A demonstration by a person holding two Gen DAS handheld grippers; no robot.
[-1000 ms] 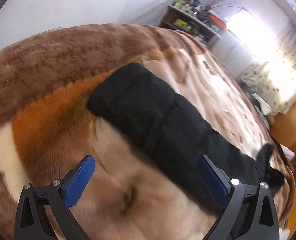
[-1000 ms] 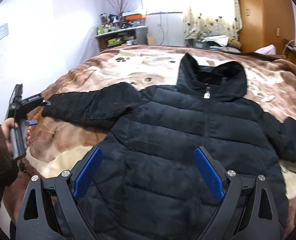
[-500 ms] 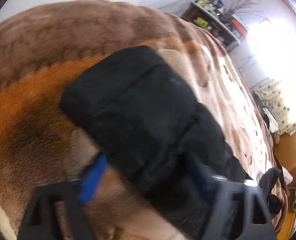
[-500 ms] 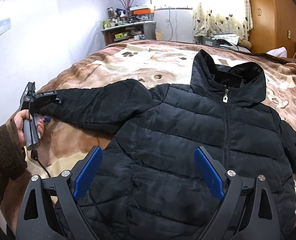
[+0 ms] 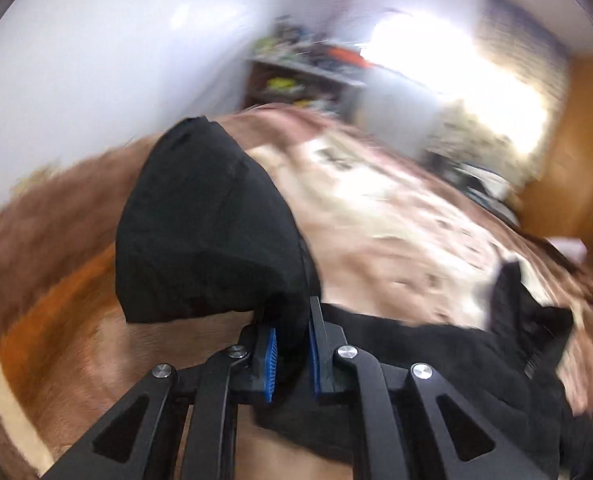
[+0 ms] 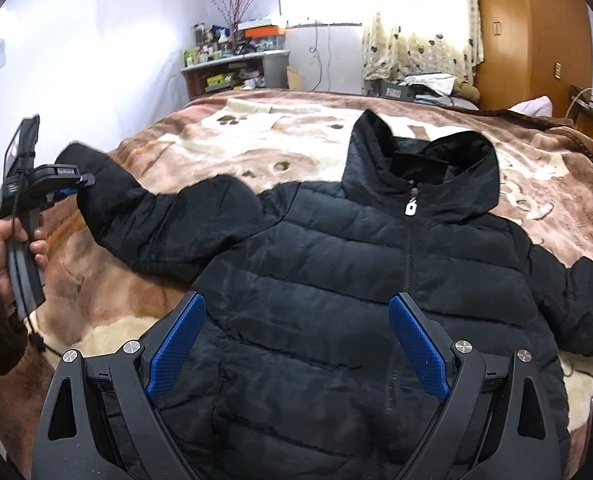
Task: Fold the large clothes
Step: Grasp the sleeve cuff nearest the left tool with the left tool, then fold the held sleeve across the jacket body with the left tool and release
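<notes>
The black quilted hooded jacket (image 6: 336, 280) lay front up, zipped, on the brown and cream plush blanket (image 6: 256, 148) of the bed. The left gripper (image 5: 290, 354) was clamped on the cuff end of the jacket's sleeve (image 6: 144, 216), raised a little off the blanket. The right gripper (image 6: 296, 344) hovered over the chest with its jaws wide apart, holding nothing. I think the sleeve should be carried flat across the chest, and the right gripper could press the shoulder so that the body does not slide.
</notes>
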